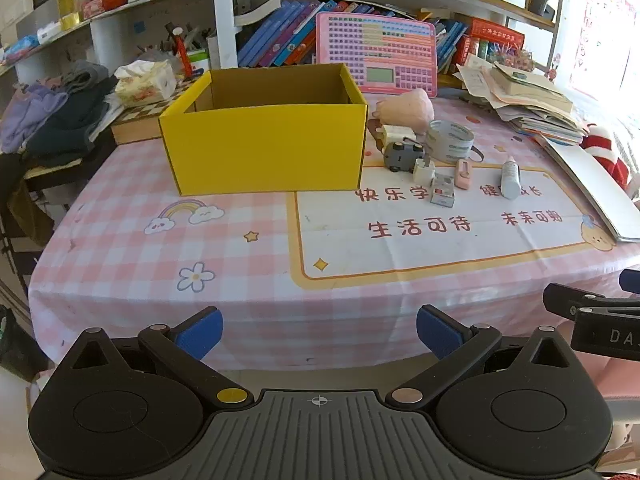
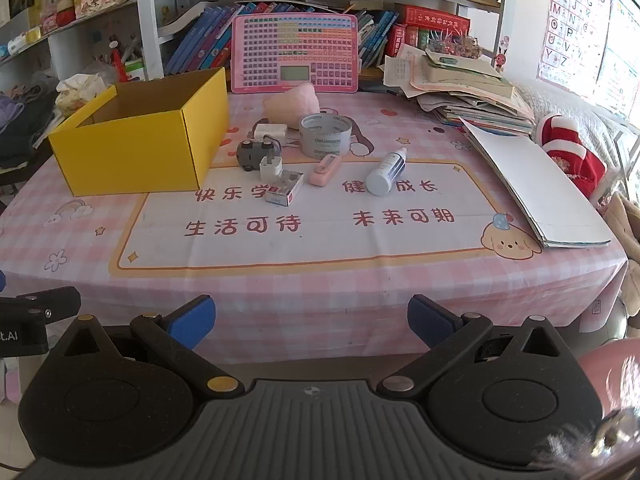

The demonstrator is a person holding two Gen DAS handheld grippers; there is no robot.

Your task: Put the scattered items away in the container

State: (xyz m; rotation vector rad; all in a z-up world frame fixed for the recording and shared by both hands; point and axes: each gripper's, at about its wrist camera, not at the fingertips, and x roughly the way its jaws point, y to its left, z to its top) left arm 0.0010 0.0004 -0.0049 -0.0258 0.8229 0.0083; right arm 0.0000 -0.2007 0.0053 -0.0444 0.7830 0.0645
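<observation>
The left gripper (image 1: 319, 332) hangs over the near edge of the bench (image 1: 120, 248), jaws spread wide with nothing between them; the right gripper (image 2: 311, 322) sits just beside it, equally wide and empty.

Ahead of both lies a broad bare stretch of pink checked cloth, clear room up to the scattered items. Nearest is a small printed box (image 2: 285, 189), lying flat. To its right a white bottle (image 2: 386, 173) lies on its side, base toward the near edge, nozzle pointing away and slightly right. Between them a pink clip-shaped item (image 2: 325, 170) lies with its long axis running away from the near edge. A white plug adapter (image 2: 271, 167) stands touching the small box, and a grey toy car (image 2: 256, 153) on its side sits just behind it. Further back stand a roll of grey tape (image 2: 325, 135) (lying flat, hole upward), a white charger block (image 2: 271, 130) and a pink lumpy thing (image 2: 292, 105).

The yellow box (image 1: 264, 132) stands left of the cluster, open top up, its right wall near the toy car.

A white board (image 2: 536, 188) lies along the right edge, a stack of papers (image 2: 468, 92) behind it, and a pink keyboard toy (image 2: 294, 54) leans against the shelf.
</observation>
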